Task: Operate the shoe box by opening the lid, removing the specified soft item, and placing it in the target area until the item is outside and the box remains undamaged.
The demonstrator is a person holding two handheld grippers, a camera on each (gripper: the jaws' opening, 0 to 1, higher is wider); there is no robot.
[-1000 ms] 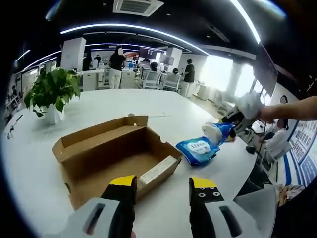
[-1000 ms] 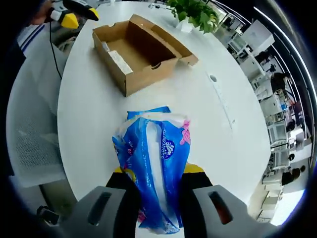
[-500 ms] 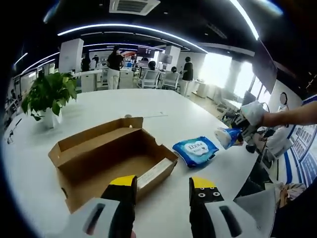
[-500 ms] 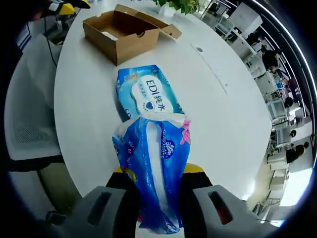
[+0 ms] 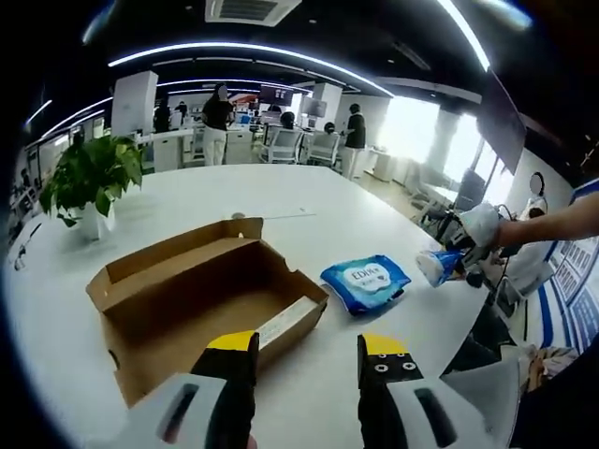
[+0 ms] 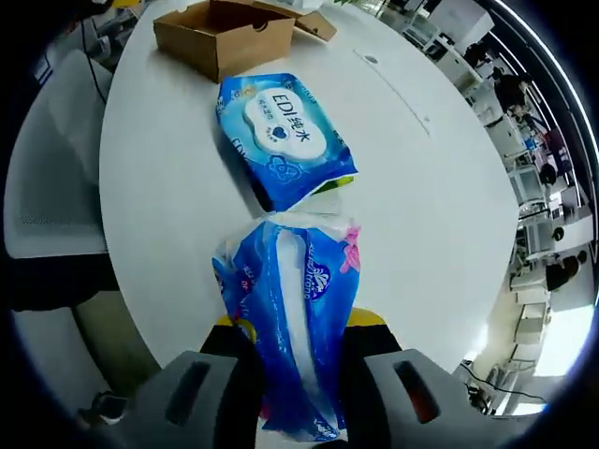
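Observation:
The cardboard shoe box (image 5: 201, 299) lies open on the white table (image 5: 309, 201), its lid folded back; a white paper strip lies inside. My left gripper (image 5: 304, 360) hovers open just in front of the box, holding nothing. A blue wet-wipes pack (image 5: 365, 281) lies on the table to the right of the box. My right gripper (image 6: 295, 337) is shut on a blue and white soft tissue pack (image 6: 290, 318), held above the table's edge. From the right gripper view the wipes pack (image 6: 281, 136) lies ahead and the box (image 6: 225, 33) farther off. The right gripper with its pack (image 5: 440, 265) also shows at the right of the left gripper view.
A potted green plant (image 5: 89, 178) stands at the table's far left. A grey mesh chair (image 6: 56, 178) sits by the table's edge. People and desks fill the office behind. Bare tabletop stretches beyond the box.
The right gripper has drawn the tissue pack farther back from the box, toward the table's edge. The wipes pack stays on the table. The left gripper has barely moved.

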